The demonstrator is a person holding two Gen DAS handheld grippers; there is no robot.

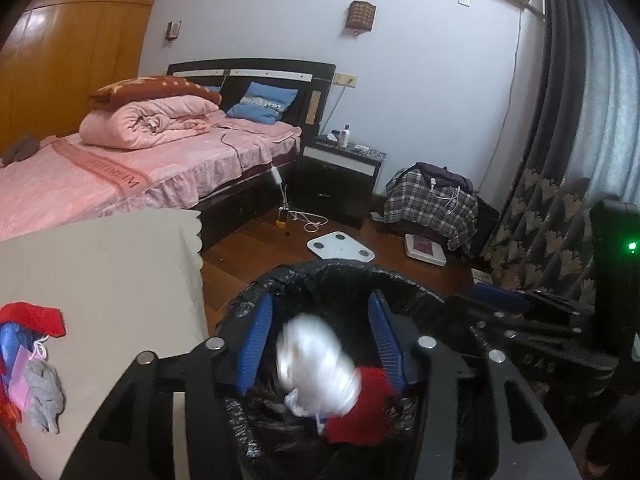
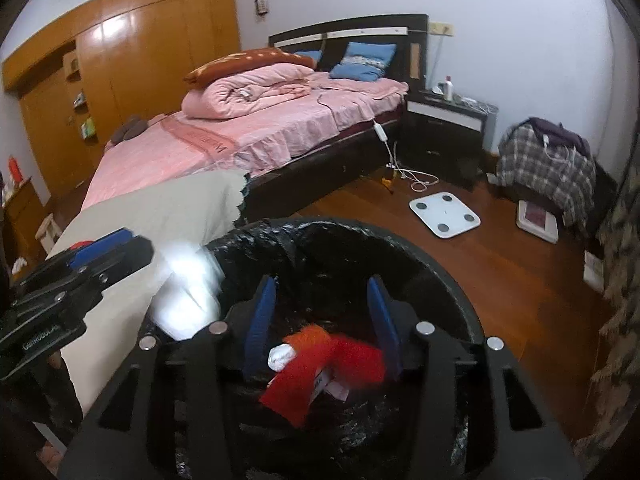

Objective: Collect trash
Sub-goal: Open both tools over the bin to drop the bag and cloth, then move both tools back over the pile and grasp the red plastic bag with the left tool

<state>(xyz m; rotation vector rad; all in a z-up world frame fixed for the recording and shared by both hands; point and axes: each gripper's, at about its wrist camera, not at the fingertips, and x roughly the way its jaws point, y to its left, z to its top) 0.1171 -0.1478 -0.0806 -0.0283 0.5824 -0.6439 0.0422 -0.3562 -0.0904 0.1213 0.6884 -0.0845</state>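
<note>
- Bedroom floor (image 2: 500, 280) lies bare around a black-lined bin (image 2: 452, 276), beside a cloth-covered desk (image 1: 100, 280).
- One red wrapper (image 2: 320, 372) and one white wad (image 2: 280, 354) lie inside the bin.
- Left claw (image 1: 320, 344) spread wide above a blurred white bag (image 1: 316, 368); grip unclear.
- Right claw (image 2: 322, 320) open, empty.

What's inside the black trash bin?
Inside the bin lie red wrappers and a small white wad; a blurred white item is dropping in. Whatever lies beneath them is covered.
</note>
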